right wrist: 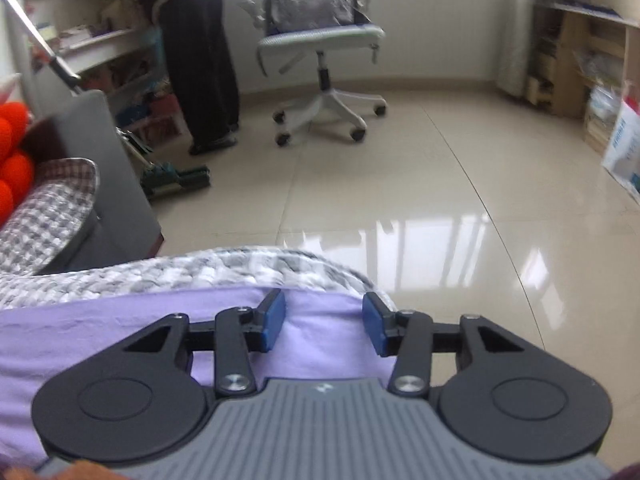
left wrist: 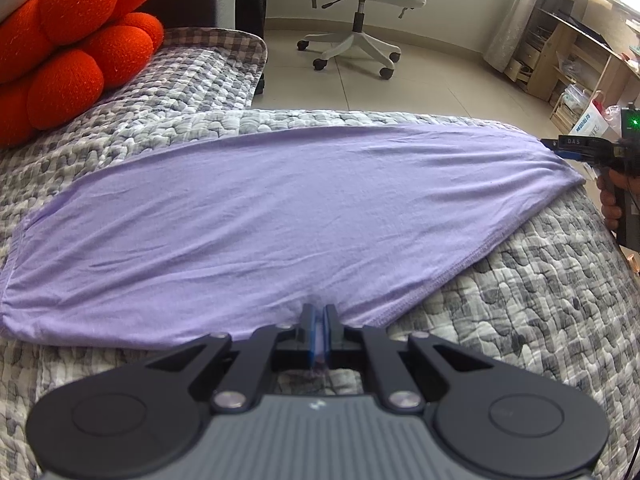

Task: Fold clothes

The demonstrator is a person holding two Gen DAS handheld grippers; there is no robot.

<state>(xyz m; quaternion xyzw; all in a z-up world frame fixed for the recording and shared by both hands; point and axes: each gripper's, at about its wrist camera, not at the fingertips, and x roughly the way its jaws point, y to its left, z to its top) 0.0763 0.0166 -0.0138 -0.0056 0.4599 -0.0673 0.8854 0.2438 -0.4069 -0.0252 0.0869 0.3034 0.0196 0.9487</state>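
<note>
Our left gripper (left wrist: 319,317) was pinched tight on the near hem of the purple garment (left wrist: 280,216), which lay flat across the quilt (left wrist: 540,280). Our right gripper (right wrist: 324,326) stood wide open over its far corner, holding nothing.

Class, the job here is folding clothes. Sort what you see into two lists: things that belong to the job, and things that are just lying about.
Belongs to the job:
purple garment
left gripper, shut on its near edge
right gripper, open at its far end
quilted cover beneath it

Just lying about:
orange plush cushion
office chair
mop
wooden shelves
</note>
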